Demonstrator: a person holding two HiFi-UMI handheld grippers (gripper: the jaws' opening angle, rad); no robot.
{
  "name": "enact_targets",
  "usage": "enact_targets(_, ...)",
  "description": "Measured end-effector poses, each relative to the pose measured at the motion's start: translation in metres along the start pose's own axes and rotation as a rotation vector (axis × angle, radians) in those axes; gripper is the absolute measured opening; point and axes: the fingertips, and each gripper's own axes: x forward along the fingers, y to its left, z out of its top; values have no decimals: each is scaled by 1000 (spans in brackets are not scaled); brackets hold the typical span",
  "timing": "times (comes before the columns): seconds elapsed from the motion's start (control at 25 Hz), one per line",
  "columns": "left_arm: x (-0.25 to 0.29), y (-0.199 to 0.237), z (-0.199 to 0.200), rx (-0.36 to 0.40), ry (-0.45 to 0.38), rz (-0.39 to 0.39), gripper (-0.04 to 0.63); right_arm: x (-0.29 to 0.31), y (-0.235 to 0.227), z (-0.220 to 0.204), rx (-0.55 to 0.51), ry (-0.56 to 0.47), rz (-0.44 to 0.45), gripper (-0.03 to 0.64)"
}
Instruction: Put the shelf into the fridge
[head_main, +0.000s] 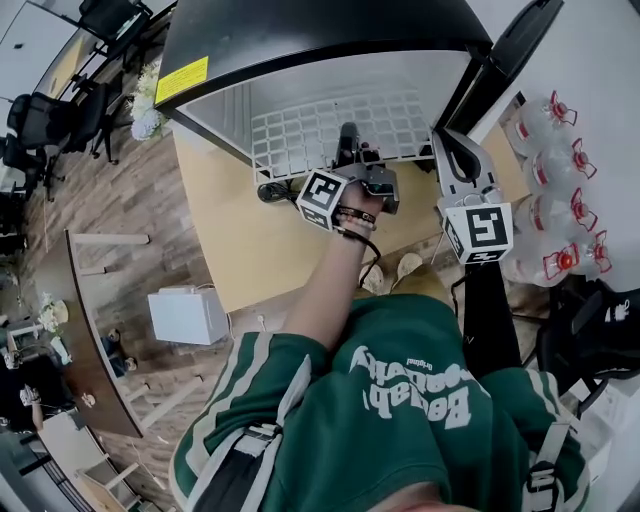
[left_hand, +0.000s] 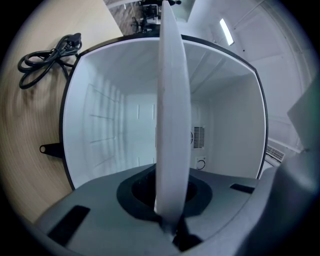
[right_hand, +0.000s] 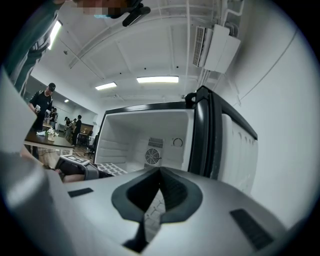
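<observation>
I see a white, grid-patterned shelf (head_main: 330, 130), a fridge (head_main: 300, 30) black outside and white inside, and a green, white-striped sweatshirt (head_main: 330, 440).

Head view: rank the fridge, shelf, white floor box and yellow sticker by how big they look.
1. fridge
2. shelf, only partly in view
3. white box
4. yellow sticker

The white box lies farther from the camera than the rest, so its real size is unsure.

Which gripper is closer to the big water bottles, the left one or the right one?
Right. The right gripper is just left of the water bottles in the head view; the left gripper is farther left, clamped on the shelf.
</observation>
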Motion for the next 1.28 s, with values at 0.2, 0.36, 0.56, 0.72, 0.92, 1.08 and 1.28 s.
enact_targets(0.2,11,1,-1,8,-1,7,25,7,-8,0,-8,-7,5,3)
enact_targets(0.36,22,1,1,23,0,11,25,13,-14,-1,-11,-8,21,3)
enact_targets(0.56,30,0,4,41,-1,-1,25,21,-11,-3,-16,-9,51,3)
enact_targets(0.72,33,0,4,42,0,-2,25,27,-5,-6,-18,-6,72,3)
enact_targets(0.92,36,1,6,39,-2,-3,25,30,-1,-5,11,-15,84,3)
enact_targets(1.08,39,1,7,40,-4,-4,25,30,0,-4,30,-21,85,3)
enact_targets(1.28,41,2,8,37,-5,-1,25,28,-1,-5,55,-23,84,3)
